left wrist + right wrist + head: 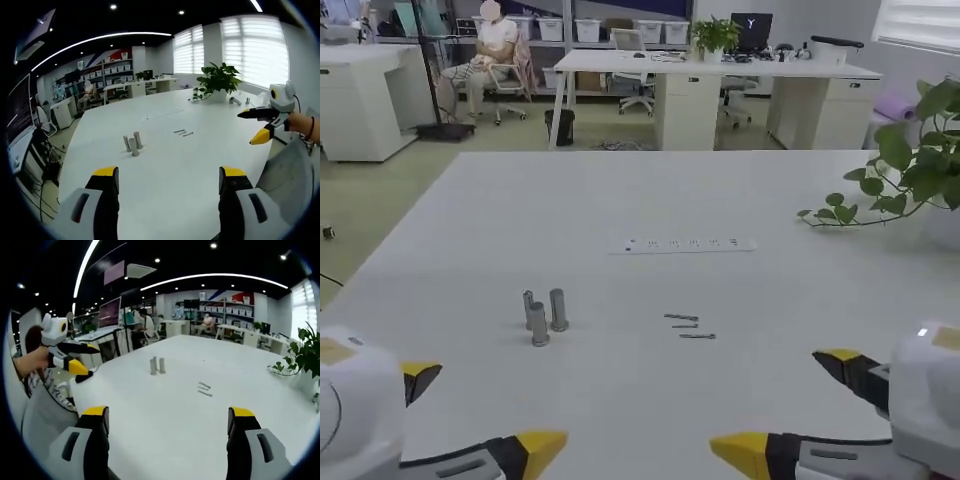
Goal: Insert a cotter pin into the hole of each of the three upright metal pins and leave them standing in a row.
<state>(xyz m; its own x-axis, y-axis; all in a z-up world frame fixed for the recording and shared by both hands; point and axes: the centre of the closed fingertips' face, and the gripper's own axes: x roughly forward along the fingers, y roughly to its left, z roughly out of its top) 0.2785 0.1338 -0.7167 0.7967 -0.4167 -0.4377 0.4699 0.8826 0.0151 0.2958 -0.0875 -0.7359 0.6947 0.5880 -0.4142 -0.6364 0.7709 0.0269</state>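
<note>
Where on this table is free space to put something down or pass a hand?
The widest bare patch lies between the left claw, the right claw and the parts. A narrower gap separates the metal pins from the cotter pins. Right of those, it is bare up to the plant. Crowded: the metal pins stand close together.

Head view: forward and down from the near edge of the table (650, 400), office behind. Left gripper view: low at the near left side, facing across toward the windows (252, 47). Right gripper view: low at the near right, facing the screens (111, 312). All three share the metal pins (544, 315) and cotter pins (687, 326) mid-table, none close. Left gripper view catches the right gripper (246, 128), right gripper view the left gripper (93, 361)
</note>
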